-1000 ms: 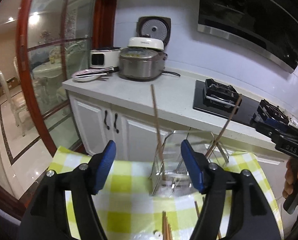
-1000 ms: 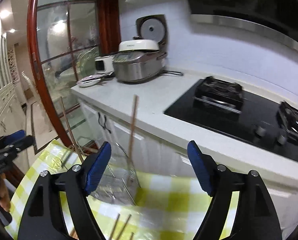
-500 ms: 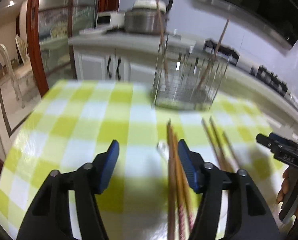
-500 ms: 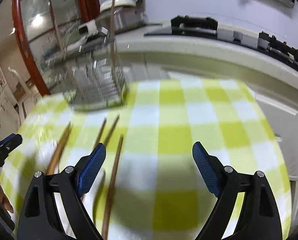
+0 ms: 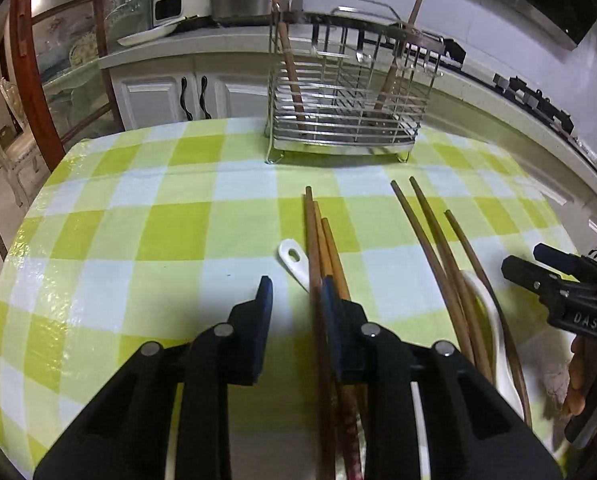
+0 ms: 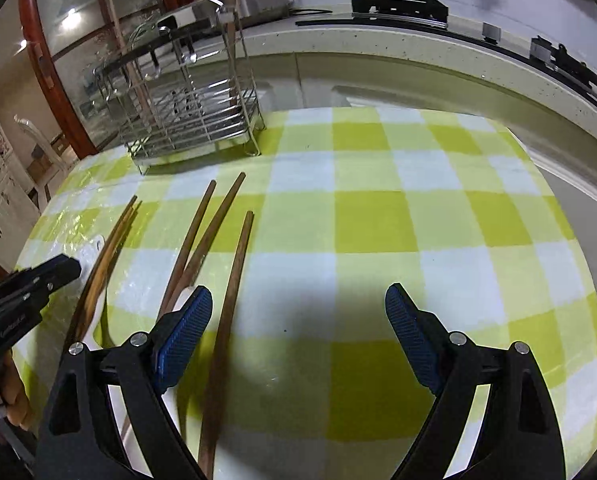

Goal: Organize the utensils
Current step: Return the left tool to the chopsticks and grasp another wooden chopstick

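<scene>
Lying on glossy checked cloth [image 5: 170,232], slender wooden chopsticks [image 5: 318,248], wire rack [image 5: 346,108].

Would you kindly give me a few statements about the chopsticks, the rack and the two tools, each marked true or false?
1. The silver wire utensil rack holds two upright brown wooden chopsticks. True.
2. The right tool is shut on a chopstick. False: its jaws stand wide open, holding nothing.
3. A bundle of brown wooden chopsticks lies on the green and white checked tablecloth by the left tool. True.
4. The white ceramic spoon stands in the rack. False: it lies on the tablecloth.
5. The rack lies tipped over. False: it stands upright.
</scene>
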The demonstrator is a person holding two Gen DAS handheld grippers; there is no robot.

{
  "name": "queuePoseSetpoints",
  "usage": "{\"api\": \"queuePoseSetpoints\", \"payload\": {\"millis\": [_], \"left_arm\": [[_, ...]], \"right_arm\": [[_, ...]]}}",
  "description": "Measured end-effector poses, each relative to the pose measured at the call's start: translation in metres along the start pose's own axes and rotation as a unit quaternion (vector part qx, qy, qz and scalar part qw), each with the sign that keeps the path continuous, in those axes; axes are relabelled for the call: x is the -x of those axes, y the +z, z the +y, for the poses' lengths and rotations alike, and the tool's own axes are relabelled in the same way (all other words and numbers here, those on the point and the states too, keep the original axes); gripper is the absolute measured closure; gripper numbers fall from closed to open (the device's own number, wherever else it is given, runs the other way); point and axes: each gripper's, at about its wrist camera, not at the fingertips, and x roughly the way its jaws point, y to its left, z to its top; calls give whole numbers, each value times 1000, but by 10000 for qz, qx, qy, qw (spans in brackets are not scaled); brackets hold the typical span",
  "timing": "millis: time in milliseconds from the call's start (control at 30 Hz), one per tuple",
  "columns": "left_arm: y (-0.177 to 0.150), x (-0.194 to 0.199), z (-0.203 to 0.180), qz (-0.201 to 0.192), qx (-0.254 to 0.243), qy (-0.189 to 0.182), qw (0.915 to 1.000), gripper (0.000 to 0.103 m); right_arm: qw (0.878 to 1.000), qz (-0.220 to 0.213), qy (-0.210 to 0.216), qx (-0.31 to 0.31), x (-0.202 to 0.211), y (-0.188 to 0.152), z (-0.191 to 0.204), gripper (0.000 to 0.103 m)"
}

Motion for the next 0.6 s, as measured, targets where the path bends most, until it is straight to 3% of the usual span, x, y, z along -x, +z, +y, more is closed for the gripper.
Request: {"api": "queuePoseSetpoints", "payload": {"millis": [500, 600], "left_arm": [[5, -22, 1, 305, 19, -43, 9995, 84], [6, -23, -1, 332, -37, -131, 9994, 93]], "right_arm": [[9991, 190, -235, 314, -13, 2, 10, 20], [9988, 258, -264, 332, -17, 2, 12, 20]]}}
